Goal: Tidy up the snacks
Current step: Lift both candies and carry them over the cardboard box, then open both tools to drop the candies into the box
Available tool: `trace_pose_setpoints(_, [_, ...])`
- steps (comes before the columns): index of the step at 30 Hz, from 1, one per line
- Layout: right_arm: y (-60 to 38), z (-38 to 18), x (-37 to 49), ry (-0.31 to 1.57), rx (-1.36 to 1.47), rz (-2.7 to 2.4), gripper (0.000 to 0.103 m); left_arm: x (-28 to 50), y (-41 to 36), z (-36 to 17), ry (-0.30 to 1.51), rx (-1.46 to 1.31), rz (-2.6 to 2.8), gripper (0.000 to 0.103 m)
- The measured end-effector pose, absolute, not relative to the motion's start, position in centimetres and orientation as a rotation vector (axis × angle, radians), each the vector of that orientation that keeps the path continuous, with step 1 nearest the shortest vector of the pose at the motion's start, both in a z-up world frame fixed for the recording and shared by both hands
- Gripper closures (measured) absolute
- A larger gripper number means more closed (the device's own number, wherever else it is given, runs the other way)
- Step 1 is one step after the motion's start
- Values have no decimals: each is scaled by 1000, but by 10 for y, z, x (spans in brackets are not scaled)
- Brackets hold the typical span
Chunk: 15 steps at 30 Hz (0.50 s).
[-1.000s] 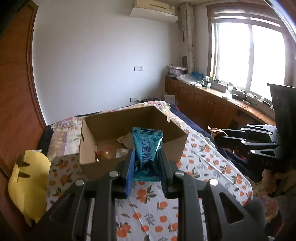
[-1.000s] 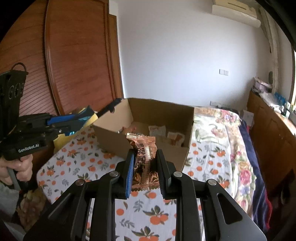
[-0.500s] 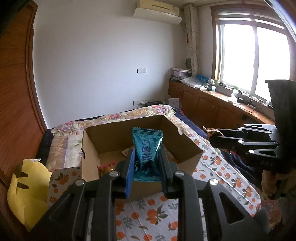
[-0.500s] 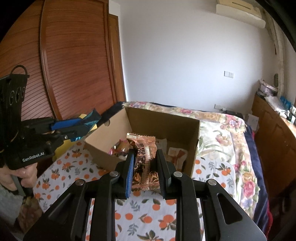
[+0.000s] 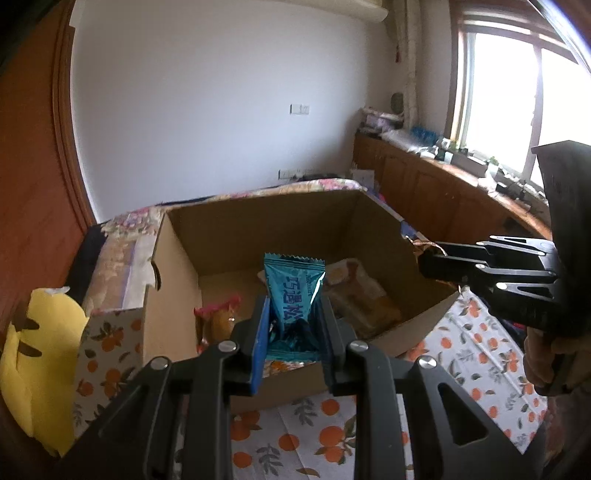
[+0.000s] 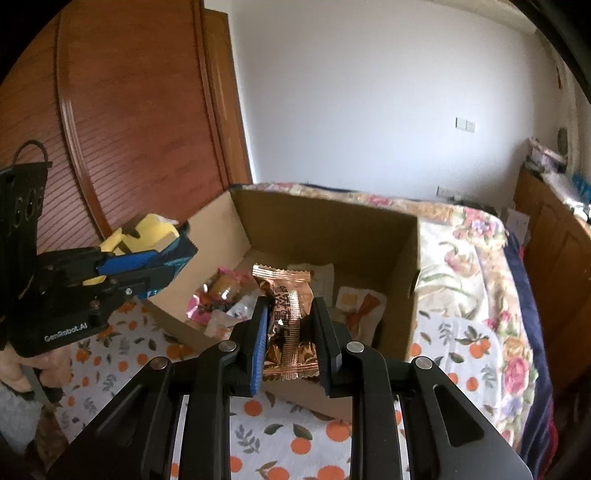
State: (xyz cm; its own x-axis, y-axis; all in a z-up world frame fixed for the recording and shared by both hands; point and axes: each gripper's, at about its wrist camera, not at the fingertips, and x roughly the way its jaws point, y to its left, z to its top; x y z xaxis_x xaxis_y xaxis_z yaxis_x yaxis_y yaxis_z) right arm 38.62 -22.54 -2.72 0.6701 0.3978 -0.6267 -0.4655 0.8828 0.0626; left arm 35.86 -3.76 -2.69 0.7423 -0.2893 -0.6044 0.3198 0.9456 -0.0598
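Left gripper (image 5: pixel 293 325): angled downward, clamped on upright teal foil snack packet (image 5: pixel 293 291), above near edge of open brown cardboard box (image 5: pixel 258 225). Right gripper (image 6: pixel 290 332): same downward tilt, clamped on copper foil snack packet (image 6: pixel 290 317), over box's near wall. Box on orange-print bedsheet (image 5: pixel 314 435).

1. This is a bedroom in a home: a bed (image 6: pixel 476 280) with a floral and orange-print cover (image 5: pixel 476 354) fills the floor space.
2. A wooden wardrobe (image 6: pixel 122 122) with slatted doors lines one wall.
3. Low wooden cabinets (image 5: pixel 424 184) cluttered with small household items run beneath a bright window (image 5: pixel 517 96).
4. A wall-mounted air conditioner (image 5: pixel 347 9) hangs near the ceiling, beside a curtain (image 5: pixel 406 55).
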Motion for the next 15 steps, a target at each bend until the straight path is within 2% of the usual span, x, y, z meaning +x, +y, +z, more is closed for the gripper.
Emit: trace_pose_setpoints(15, [-227,-58,442,775,-24,504,82,409,-44,-57,732,36,-313,80])
